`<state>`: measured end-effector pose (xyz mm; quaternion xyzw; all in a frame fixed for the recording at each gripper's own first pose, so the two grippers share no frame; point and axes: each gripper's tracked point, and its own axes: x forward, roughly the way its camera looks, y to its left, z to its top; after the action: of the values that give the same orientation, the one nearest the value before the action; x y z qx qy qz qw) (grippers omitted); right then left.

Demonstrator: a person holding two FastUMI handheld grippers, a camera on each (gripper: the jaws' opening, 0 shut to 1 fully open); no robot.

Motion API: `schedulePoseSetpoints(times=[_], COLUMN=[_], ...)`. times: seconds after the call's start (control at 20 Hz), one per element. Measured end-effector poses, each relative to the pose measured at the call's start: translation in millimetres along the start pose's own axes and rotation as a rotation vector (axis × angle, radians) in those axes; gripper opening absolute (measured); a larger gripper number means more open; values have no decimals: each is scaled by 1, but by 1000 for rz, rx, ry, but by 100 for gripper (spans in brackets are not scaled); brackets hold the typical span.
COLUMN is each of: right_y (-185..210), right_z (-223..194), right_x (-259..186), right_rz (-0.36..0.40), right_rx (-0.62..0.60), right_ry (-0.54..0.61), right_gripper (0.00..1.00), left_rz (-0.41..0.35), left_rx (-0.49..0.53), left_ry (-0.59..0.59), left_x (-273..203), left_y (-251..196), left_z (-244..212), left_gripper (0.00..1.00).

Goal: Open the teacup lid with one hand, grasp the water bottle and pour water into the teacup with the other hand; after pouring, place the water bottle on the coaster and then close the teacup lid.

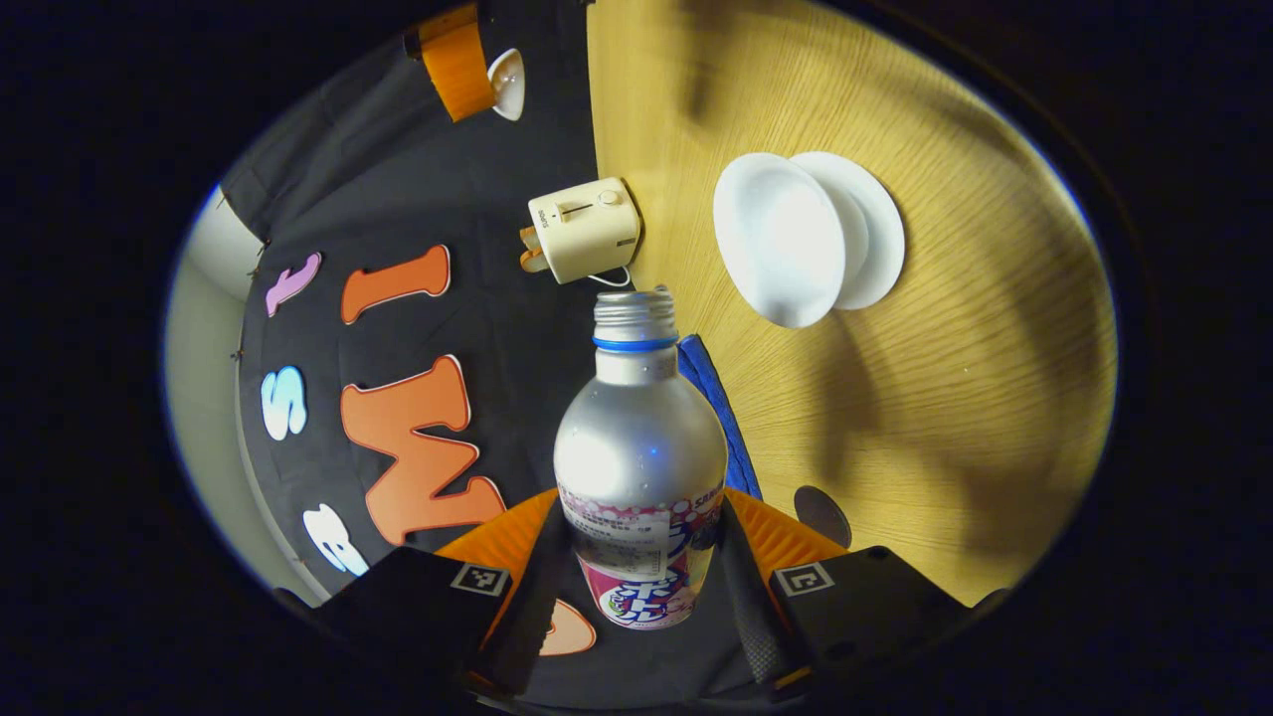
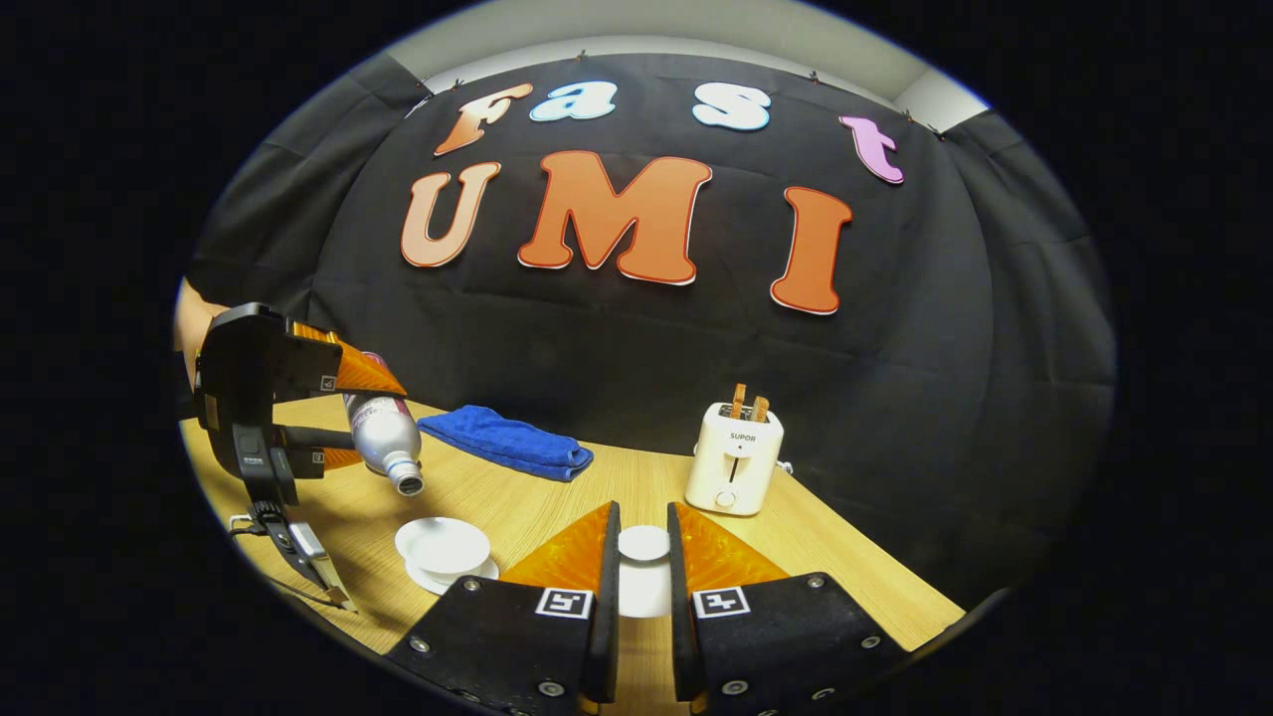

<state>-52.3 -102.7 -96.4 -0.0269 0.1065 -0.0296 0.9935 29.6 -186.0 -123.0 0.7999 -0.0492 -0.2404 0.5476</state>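
Bottle (image 1: 641, 467) sits clamped between the left gripper (image 1: 641, 582) fingers, tilted neck-down near the open teacup (image 2: 443, 547) on its saucer on the table (image 2: 835, 557). Bring the mouth over the bowl first, then tip slowly. The right gripper (image 2: 641, 572) pinches the lid (image 2: 643, 543), held aside.

On the light wooden table (image 2: 557, 497), the white lidless teacup (image 2: 443, 547) on its saucer sits left of the cream two-slot toaster (image 2: 734, 457); the folded blue cloth (image 2: 505, 441) lies behind the teacup.
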Motion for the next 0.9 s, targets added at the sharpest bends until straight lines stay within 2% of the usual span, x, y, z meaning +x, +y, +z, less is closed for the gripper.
schedulePoseSetpoints(times=[0.15, 0.25, 0.3, 0.6, 0.65, 0.85, 0.9], right_y=[1, 2, 1, 5, 6, 7, 6], right_z=[1, 2, 2, 0, 0, 1, 1], right_x=[0, -1, 0, 1, 0, 1, 0], right_rz=[1, 3, 3, 18, 20, 23, 24], right_rx=[-9, -13, -14, -23, -28, -30, -29], right_ry=[-3, -6, -5, -2, -2, -4, -5], right_gripper=[23, 23, 23, 23, 23, 23, 23], left_rz=[-27, -37, -40, -45, -43, -38, -35], left_rx=[48, 82, 97, 158, 172, 219, 231], left_ry=[7, 8, 11, 32, 34, 47, 50], left_x=[2, 1, 0, 2, 3, 4, 4], left_y=[1, 0, 0, 8, 9, 18, 20], left_z=[-2, -4, -6, -13, -13, -18, -19], left_gripper=[82, 78, 82, 82, 78, 79, 82])
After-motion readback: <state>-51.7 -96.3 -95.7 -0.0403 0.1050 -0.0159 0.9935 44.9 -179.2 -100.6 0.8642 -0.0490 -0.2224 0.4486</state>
